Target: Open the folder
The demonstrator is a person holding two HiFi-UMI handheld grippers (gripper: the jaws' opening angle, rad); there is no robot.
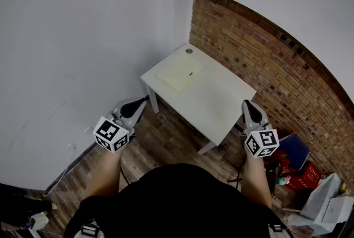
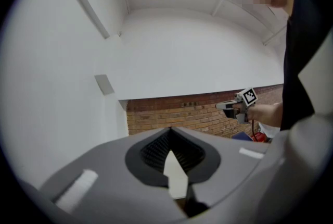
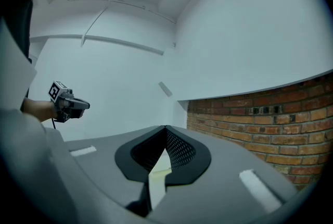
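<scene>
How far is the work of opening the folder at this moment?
Done: nothing yet. The pale folder lies flat on the white table and looks closed. In hand: nothing. The left gripper and the right gripper both have their jaws shut and empty, held in the air short of the folder. Left: reach the folder, take its cover, lift it open.

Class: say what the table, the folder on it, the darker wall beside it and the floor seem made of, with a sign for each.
Table: probably painted or laminated board, smooth matt white. Folder: likely card or plastic, flat pale yellow; cannot tell which. Wall: bare red-brown brick, mortar joints showing. Floor: wood-look planks, grain and seams visible.
</scene>
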